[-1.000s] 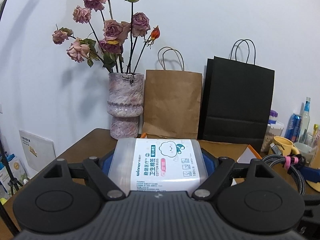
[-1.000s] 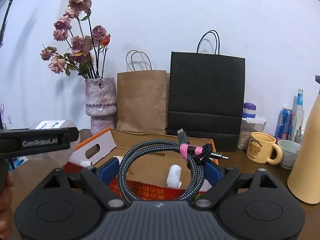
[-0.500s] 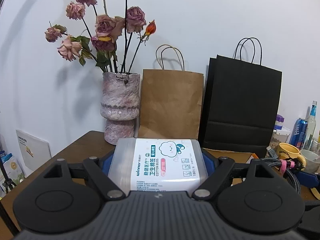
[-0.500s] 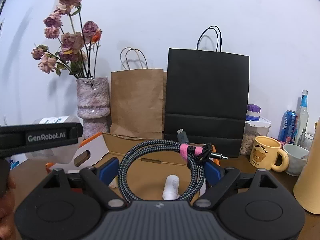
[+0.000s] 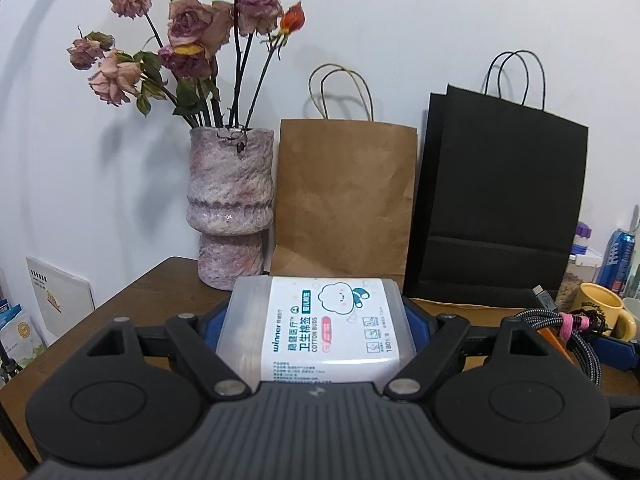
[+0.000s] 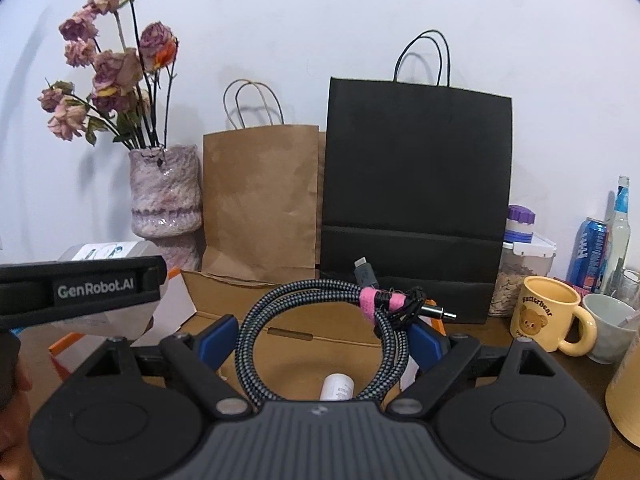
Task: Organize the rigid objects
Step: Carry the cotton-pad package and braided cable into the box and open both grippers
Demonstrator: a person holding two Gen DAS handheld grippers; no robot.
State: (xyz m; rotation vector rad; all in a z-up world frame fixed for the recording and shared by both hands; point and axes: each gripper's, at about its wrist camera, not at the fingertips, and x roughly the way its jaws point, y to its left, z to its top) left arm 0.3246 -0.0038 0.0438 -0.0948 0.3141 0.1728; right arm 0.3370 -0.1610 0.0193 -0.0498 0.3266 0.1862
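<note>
My left claw point(image 5: 316, 322) clamps the cotton bud box point(image 5: 320, 328) and my right claw point(image 6: 320, 334) clamps the coiled cable point(image 6: 320, 328) above the cardboard box point(image 6: 304, 320), which holds one white bottle point(image 6: 337, 387); both remain undelivered.

plain white wall point(image 5: 440, 20) at back, evenly lit w/ soft shadows behind the flowers and bag handles. dark brown wooden table point(image 5: 132, 304) runs up to it. on the table vs the wall, l to r: mottled pink ceramic vase point(image 5: 230, 208) w/ dried roses point(image 5: 192, 36), brown paper bag point(image 5: 344, 196) just beside it, black paper bag point(image 6: 416, 184) touching or overlapping that one. further r: clear food container w/ purple lid point(image 6: 520, 256), blue drink can point(image 6: 590, 252), glass bottle point(image 6: 620, 224), yellow bear mug point(image 6: 548, 314), pale cup point(image 6: 608, 326), all close together. white leaflets point(image 5: 56, 296) past the table's l edge.
</note>
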